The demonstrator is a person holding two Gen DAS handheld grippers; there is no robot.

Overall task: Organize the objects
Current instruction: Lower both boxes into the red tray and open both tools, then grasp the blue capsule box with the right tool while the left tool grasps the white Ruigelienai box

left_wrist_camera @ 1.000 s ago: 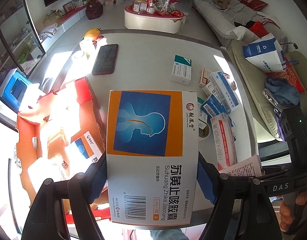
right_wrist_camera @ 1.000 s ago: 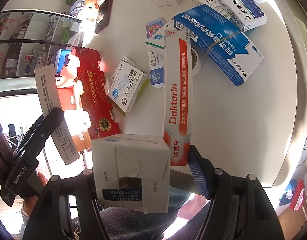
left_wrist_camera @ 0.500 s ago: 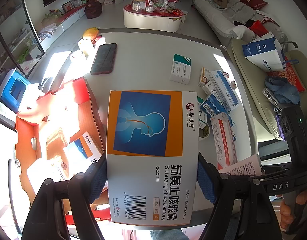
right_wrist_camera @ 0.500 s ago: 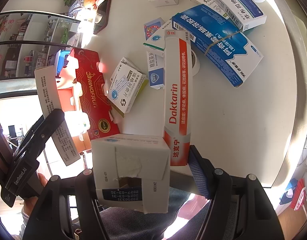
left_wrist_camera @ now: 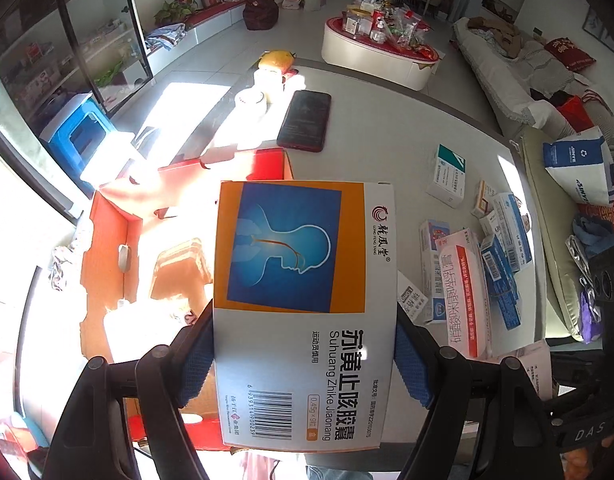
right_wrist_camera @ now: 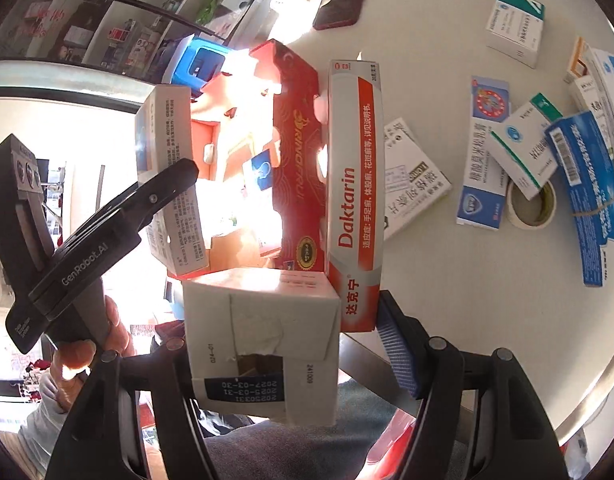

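The left claw (left_wrist_camera: 305,364) grips the orange medicine box (left_wrist_camera: 303,304) above the red box (left_wrist_camera: 115,240) at 9 o'clock; the right claw (right_wrist_camera: 283,344) grips the Daktarin box (right_wrist_camera: 355,184); each should lower slowly, then let go inside.

I see a big bare patch of white table (left_wrist_camera: 387,132) in the middle, between the dark phone (left_wrist_camera: 305,121) and the green-and-white box (left_wrist_camera: 447,176), so a gripper could pass there. On the right side a heap of blue and white medicine boxes (left_wrist_camera: 503,248) blocks the way, with a tape roll (right_wrist_camera: 531,204) tucked in among them. On the left the open red box (left_wrist_camera: 147,240) stands tall, and its flaps stick up. The inside is washed out by sun, so I think there is room in it, but I cannot be sure. My view ahead is mostly covered by the orange-and-blue box (left_wrist_camera: 303,304) and the Daktarin box (right_wrist_camera: 355,196).
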